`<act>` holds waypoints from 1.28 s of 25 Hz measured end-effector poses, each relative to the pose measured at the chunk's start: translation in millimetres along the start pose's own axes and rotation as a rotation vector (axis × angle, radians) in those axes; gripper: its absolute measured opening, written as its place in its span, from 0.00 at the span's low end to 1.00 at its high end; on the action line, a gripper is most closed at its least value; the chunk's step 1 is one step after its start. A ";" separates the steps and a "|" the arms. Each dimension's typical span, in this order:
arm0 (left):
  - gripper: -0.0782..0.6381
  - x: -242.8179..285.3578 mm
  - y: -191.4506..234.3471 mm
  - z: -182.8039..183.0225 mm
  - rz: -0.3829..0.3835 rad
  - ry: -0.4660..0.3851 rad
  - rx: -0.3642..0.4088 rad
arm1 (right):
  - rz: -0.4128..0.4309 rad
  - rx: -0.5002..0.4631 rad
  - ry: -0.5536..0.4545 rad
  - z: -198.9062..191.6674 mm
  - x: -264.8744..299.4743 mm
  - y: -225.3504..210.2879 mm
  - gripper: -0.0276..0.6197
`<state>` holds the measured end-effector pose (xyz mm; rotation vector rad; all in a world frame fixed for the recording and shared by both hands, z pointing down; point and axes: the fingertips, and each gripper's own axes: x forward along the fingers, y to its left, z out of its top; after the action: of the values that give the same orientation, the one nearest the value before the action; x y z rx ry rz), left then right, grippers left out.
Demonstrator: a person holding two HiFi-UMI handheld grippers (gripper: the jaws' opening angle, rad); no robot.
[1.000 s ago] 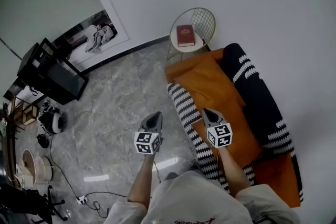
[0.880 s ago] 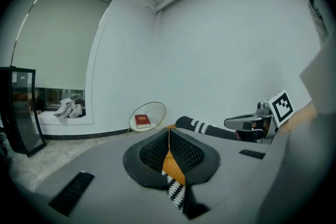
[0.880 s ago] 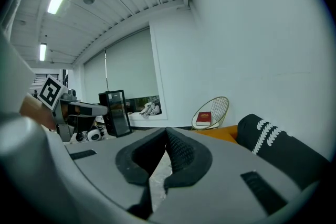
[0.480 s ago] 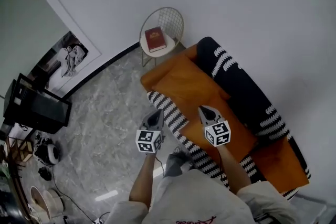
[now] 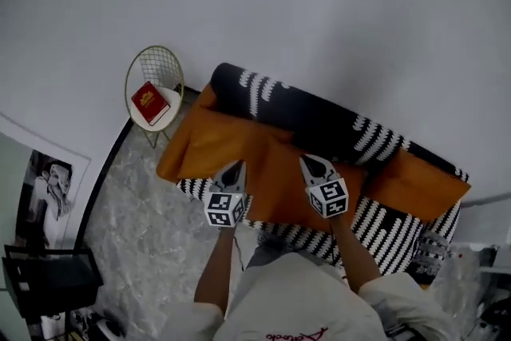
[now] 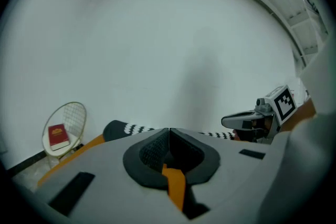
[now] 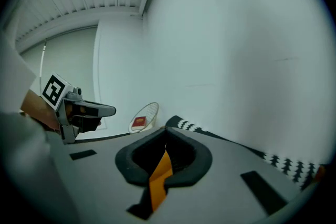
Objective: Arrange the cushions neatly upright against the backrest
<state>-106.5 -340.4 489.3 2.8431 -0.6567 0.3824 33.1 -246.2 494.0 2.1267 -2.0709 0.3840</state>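
A sofa stands against the white wall, with a black backrest (image 5: 319,120) marked by white zigzags and a black-and-white striped front (image 5: 383,231). Orange cushions (image 5: 263,160) lie flat across the seat; one end (image 5: 188,148) juts out at the left, another (image 5: 423,184) at the right. I cannot tell where one cushion ends and another begins. My left gripper (image 5: 233,167) and right gripper (image 5: 310,162) hover side by side over the orange seat, both shut and empty. The left gripper view shows its jaws (image 6: 169,130) closed; so does the right gripper view (image 7: 166,132).
A round gold wire side table (image 5: 156,72) with a red book (image 5: 149,101) stands at the sofa's left end. A grey marble floor (image 5: 136,227) lies at the left, with a black cabinet (image 5: 48,283) and a framed picture (image 5: 48,180). Clutter (image 5: 471,283) sits at the right.
The view has swung round: the sofa now lies straight across in front of me. Both grippers have moved from the floor and sofa edge to above the orange seat, still shut.
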 end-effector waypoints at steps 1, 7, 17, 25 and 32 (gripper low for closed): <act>0.15 13.6 -9.1 1.7 -0.042 0.005 0.007 | -0.044 0.008 0.000 -1.0 -8.7 -12.2 0.09; 0.15 83.3 -99.0 2.5 -0.330 0.039 0.058 | -0.347 0.079 0.012 -28.1 -98.5 -80.4 0.09; 0.15 108.1 -248.8 -25.3 -0.643 0.116 0.147 | -0.651 0.215 0.038 -91.9 -245.1 -103.5 0.09; 0.15 111.0 -278.6 -43.9 -0.625 0.164 0.171 | -0.641 0.273 0.038 -118.9 -270.5 -124.6 0.09; 0.15 115.5 -245.1 -75.8 -0.494 0.223 0.147 | -0.559 0.316 0.081 -157.6 -256.3 -141.3 0.09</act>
<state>89.1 -151.8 562.2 2.9015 0.1241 0.6629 157.7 49.2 582.2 2.6871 -1.3518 0.7325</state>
